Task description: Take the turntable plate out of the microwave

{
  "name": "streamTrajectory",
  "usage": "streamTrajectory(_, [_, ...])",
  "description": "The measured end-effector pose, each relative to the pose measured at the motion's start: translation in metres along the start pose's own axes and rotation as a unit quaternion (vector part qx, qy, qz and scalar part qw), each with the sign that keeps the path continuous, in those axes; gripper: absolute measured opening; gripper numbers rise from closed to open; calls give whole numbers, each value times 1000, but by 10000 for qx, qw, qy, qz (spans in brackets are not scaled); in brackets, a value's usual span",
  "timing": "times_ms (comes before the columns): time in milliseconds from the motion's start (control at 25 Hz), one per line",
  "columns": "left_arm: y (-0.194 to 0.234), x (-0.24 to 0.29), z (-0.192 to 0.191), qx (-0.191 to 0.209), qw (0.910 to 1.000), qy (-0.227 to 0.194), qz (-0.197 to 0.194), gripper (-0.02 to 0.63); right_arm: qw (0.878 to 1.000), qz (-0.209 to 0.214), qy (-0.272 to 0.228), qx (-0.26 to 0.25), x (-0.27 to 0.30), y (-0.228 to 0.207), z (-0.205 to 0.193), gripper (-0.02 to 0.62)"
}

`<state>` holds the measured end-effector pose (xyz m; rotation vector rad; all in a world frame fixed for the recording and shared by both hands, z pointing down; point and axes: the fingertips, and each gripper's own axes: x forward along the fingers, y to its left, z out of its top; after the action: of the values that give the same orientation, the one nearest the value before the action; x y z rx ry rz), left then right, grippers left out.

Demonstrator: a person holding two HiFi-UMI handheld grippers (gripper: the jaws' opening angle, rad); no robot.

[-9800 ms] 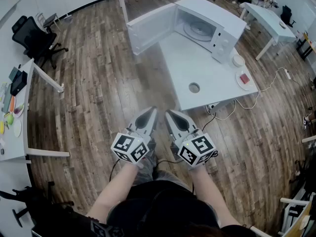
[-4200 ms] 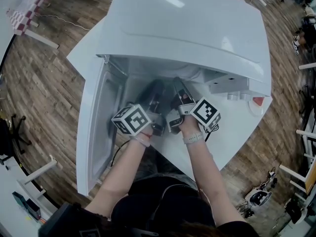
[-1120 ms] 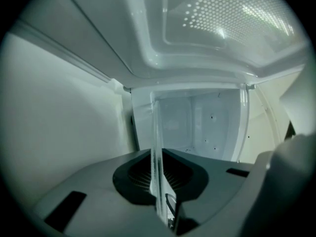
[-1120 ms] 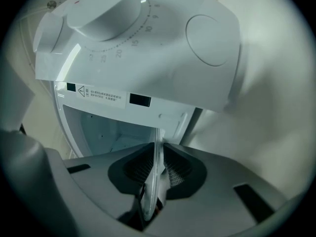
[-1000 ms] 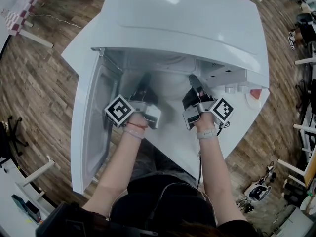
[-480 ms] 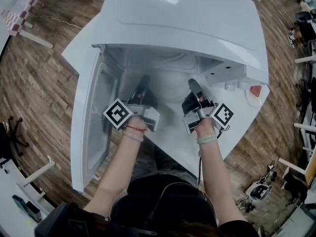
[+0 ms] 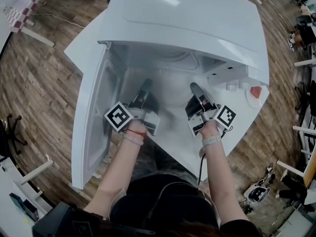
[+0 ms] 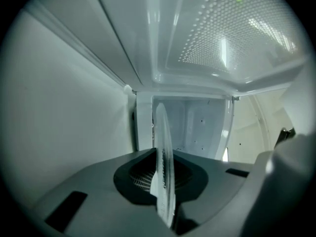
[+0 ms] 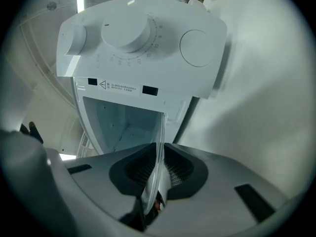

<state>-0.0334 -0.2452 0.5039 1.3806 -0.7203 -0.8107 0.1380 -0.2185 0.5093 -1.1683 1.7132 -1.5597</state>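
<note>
Plate point(image 7: 170, 98), glass, one: we hold it at the mouth of the microwave point(image 7: 197, 28), between the open door point(image 7: 96, 122) and the dial panel point(image 9: 133, 48); the microwave stands on the white counter point(image 7: 170, 149). Left gripper point(image 7: 146, 85) is clamped narrow on the plate's left rim, and the right gripper point(image 7: 193, 89) likewise on its right rim. In both gripper views we see that rim edge-on between the pads.

Office or lab space: wood-plank floor point(image 7: 44, 83), white desk point(image 7: 7, 177), black office chair point(image 7: 10, 132) nearby.
</note>
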Motion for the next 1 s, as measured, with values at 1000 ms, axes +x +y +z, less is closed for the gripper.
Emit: streamTrajectory(1000, [-12,-27,-11,34,9998,-80,-190,32,9976,677,-131,35,-7,20,-1,49])
